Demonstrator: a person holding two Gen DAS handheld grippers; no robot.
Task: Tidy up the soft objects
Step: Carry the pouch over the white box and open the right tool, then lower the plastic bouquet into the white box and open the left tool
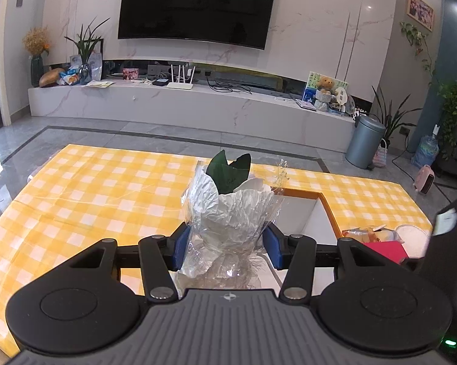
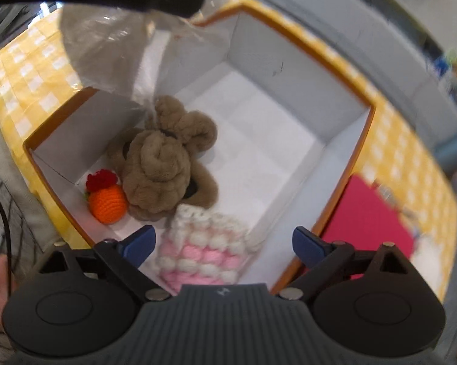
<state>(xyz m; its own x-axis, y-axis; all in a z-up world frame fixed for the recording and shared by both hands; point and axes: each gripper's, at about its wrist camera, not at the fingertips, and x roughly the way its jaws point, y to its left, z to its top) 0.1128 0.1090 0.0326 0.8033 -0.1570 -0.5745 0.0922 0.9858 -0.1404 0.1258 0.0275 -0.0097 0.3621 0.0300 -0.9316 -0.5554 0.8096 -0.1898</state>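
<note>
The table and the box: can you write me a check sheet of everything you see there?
Surface: table under yellow checked cloth.
Job's things: white box holds brown plush, orange crochet fruit, pink-and-white knit piece; wrapped bouquet.
Clutter: pink card beside the box.
Grippers: left gripper jaws clamp the bouquet; right gripper jaws wide, nothing pressed.
Cables: cords on the TV shelf.
Surroundings: TV, bin, plants.

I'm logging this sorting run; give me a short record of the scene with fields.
surface: yellow checked cloth
container: orange-rimmed box, white inside
in box: brown plush; orange crochet fruit; pink and white knit piece
left tool: shut on wrapped bouquet
right tool: open above the knit piece
</note>
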